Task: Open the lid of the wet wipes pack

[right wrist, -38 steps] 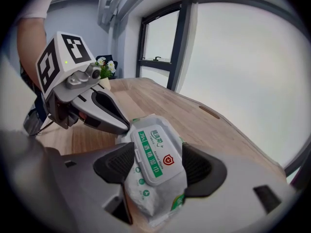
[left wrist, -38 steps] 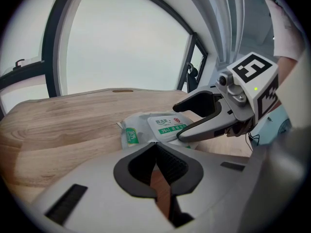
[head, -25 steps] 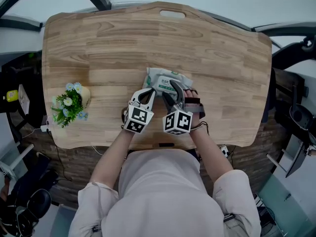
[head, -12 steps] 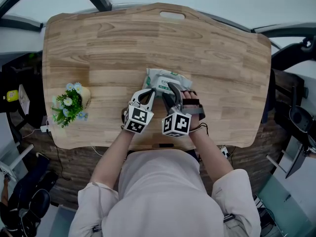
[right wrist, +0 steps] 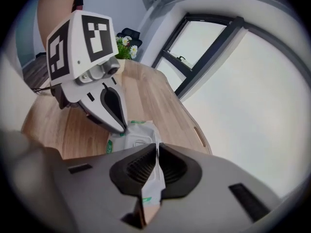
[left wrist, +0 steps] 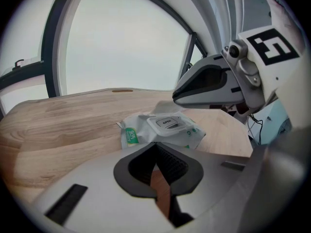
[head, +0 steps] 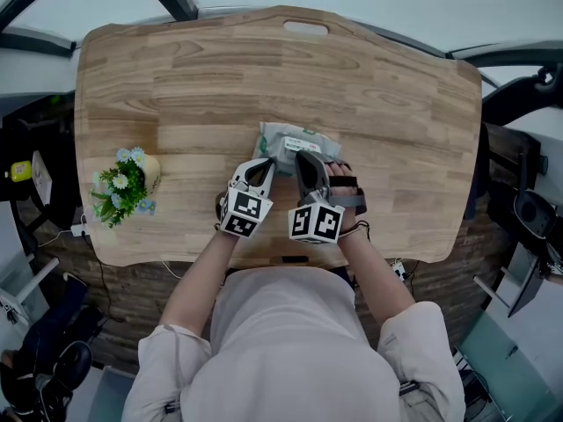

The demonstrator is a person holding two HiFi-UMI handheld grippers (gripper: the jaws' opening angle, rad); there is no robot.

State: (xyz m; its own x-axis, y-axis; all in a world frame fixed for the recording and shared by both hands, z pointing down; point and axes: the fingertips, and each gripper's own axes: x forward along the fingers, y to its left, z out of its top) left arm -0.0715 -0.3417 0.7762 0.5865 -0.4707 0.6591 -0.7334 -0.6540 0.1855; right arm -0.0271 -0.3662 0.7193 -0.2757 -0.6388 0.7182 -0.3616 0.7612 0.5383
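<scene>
Grippers come first, being nearest the person. The left gripper [head: 266,167] has its jaws together on nothing, with only bare wood showing through the slit. Its tip sits at the near left corner of the pack [head: 290,137], touching it or just beside it; I can't tell which. The right gripper [head: 303,158] has just been closing its jaws. They are pinched together with a strip of the pack's white film caught between them, at the pack's near edge and not on the lid [left wrist: 167,123].

Just past both tips, the pack lies flat near the middle of the table [head: 378,86], lid side up, with the lid shut.

It looks light and soft, a slack pouch in glossy film that I'd expect to crumple, slide on the wood or lift whole if pulled by one end. The lid is the only stiff part, a small plastic flap on top. I'd take hold at its free lip with a fine pinch, while the other gripper presses the pouch down beside the lid frame. A grip on the film alone seems likely to tug the wrapper rather than pop the flap.

Off to the left, well apart from all this, stands a small plant [head: 123,187].
</scene>
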